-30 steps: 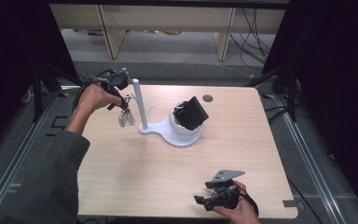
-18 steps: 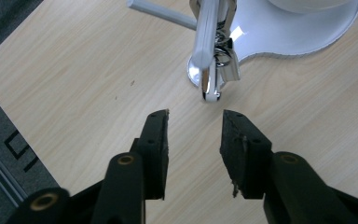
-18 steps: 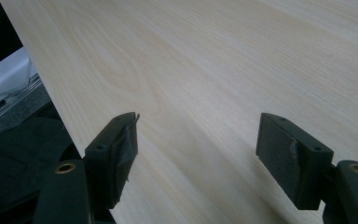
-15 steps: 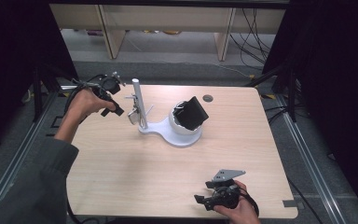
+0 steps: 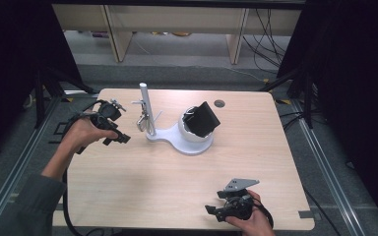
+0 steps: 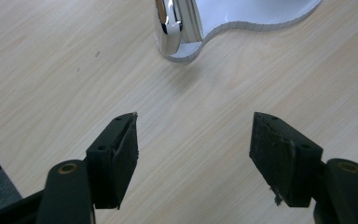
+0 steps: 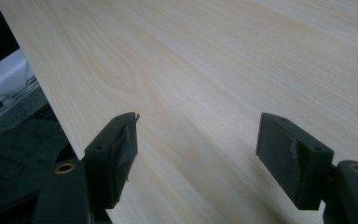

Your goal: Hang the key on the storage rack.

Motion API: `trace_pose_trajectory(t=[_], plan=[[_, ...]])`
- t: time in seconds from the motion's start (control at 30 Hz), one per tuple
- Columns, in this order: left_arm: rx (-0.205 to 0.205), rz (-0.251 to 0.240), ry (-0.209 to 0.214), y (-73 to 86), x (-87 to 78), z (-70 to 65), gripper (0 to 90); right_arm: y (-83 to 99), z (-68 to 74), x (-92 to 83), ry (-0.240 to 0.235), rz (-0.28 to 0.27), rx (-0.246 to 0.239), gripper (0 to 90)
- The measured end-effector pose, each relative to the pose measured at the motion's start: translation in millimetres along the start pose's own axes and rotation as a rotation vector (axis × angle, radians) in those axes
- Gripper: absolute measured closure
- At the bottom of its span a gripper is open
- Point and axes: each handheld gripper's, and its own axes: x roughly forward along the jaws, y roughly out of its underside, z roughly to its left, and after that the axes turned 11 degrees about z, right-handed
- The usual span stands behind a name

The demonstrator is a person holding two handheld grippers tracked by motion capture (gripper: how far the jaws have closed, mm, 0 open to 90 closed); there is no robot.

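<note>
Centrally in the high view stood a white stand [image 5: 177, 136] on the pale wooden table [image 5: 187, 182], its flat base shaped like a rounded teardrop. A slim white post [image 5: 144, 105] rose upright from the narrow left end of that base, its long axis vertical. A shiny metal piece [image 5: 141, 122] hung on the post's left side, hanging downward; its exact form was too small to tell. On the base's wider right end sat a white rounded dome [image 5: 189, 129] carrying a black, boxy object [image 5: 204, 119], tilted and leaning toward the upper right of the frame.

At middle left of the frame, the left gripper [image 5: 118, 137] was held just beside the stand, apart from it, jaws aimed toward lower right. In the left gripper view, its black jaws were spread wide with nothing between them, the matte pads [image 6: 125, 156] rough and worn, above light wood grain [image 6: 200, 121]. The stand's white edge [image 6: 242, 18] and the chrome, mirror-bright piece [image 6: 168, 25] lay at the top centre.

At lower right of the high view, the right gripper [image 5: 214, 212] rested near the table's front edge, a grey triangular plate [image 5: 241, 184] on top. In the right gripper view, its jaws stood wide apart and empty over smooth wood [image 7: 242, 70].
</note>
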Motion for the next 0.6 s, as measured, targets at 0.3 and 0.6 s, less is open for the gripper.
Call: trace_pose_trajectory(t=[0.3,0.6], plan=[[0.007,-0.036,0.035,14.0,12.8,-18.0,29.1,-0.2,-0.1,-0.3,0.004,-0.005,0.001,30.1],[0.068,-0.064,0.06,29.5,25.5,-41.0,26.6,0.2,0.2,-0.7,-0.003,-0.001,0.026,30.1]])
